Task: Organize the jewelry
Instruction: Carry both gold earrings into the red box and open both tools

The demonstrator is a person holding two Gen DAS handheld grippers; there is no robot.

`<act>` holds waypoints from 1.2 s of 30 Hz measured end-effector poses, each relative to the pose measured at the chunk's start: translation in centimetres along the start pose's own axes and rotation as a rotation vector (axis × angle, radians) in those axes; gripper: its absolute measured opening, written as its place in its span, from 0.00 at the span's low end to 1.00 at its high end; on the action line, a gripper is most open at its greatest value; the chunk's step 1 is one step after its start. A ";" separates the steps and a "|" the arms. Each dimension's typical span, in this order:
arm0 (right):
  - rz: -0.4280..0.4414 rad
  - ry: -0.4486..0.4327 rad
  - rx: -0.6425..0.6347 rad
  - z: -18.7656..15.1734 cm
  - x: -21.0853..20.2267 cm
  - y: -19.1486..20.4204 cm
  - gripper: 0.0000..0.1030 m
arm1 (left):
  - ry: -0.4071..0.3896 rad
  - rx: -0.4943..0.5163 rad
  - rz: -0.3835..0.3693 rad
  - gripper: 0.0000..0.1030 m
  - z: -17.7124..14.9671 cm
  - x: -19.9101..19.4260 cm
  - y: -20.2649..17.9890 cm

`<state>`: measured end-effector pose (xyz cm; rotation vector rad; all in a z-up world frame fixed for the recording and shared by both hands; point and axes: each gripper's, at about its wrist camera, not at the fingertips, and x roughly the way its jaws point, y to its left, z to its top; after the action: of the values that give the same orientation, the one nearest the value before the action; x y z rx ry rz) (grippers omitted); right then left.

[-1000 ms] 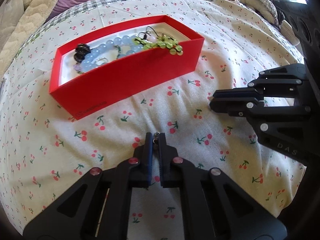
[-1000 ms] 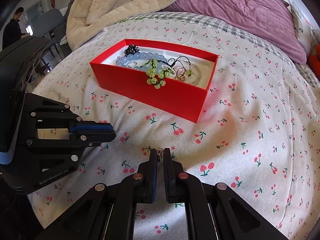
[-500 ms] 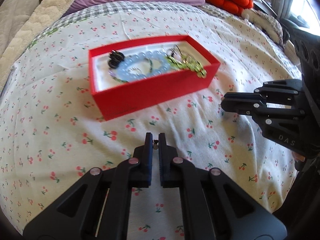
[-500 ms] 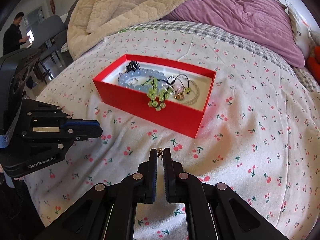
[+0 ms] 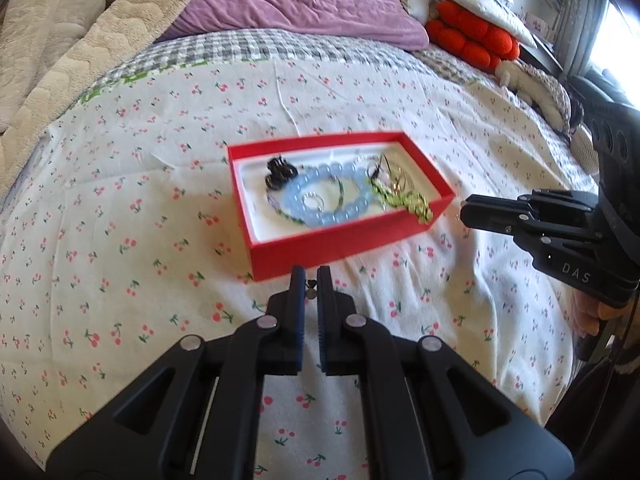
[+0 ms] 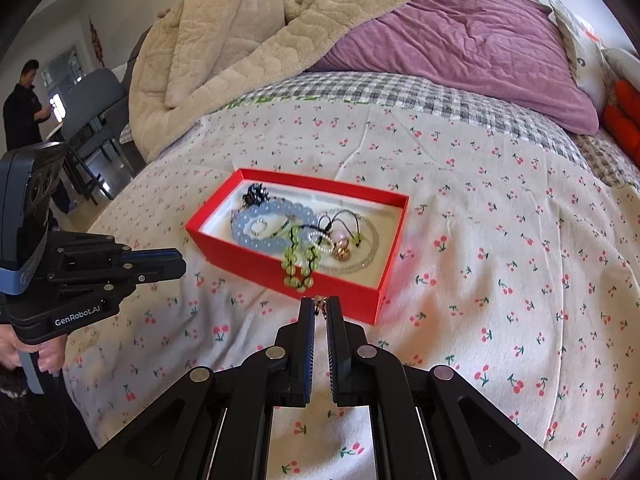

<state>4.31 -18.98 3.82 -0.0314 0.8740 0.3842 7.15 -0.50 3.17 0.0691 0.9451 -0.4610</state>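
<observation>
A red box (image 5: 340,246) (image 6: 280,268) sits on the cherry-print bedspread. It holds a blue bead bracelet (image 5: 326,200) (image 6: 264,228), a green bead bracelet (image 5: 404,202) (image 6: 298,266) draped over its wall, a black piece (image 5: 278,170) and other jewelry. My left gripper (image 5: 310,280) is shut on a small dark earring (image 5: 310,286), held above the bed just in front of the box. My right gripper (image 6: 320,305) is shut on a small metal earring (image 6: 320,303) near the box's front corner. Each gripper shows in the other's view (image 5: 466,210) (image 6: 182,266).
A beige blanket (image 6: 240,40) and purple duvet (image 6: 460,40) lie at the far side of the bed. Orange cushions (image 5: 472,44) are at the far right. A person (image 6: 24,108) and a grey chair (image 6: 88,104) stand beyond the bed's left edge.
Both grippers have risen and drawn back from the bed while staying shut on their small pieces. The box now appears farther away and more from above.
</observation>
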 end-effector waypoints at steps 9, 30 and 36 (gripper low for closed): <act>0.016 -0.031 0.048 2.2 0.2 -0.1 0.06 | -0.022 -0.032 -0.002 0.06 2.3 0.1 0.7; 0.050 0.004 0.171 4.6 3.7 -2.7 0.07 | -0.013 -0.052 -0.042 0.09 5.6 4.3 -0.2; 0.080 0.022 0.228 4.7 3.9 -3.6 0.10 | -0.017 -0.053 -0.010 0.36 5.9 4.2 -0.2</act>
<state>11.27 -20.25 3.51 0.2102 0.9379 0.3573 13.65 -3.64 3.32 0.0131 0.9410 -0.4447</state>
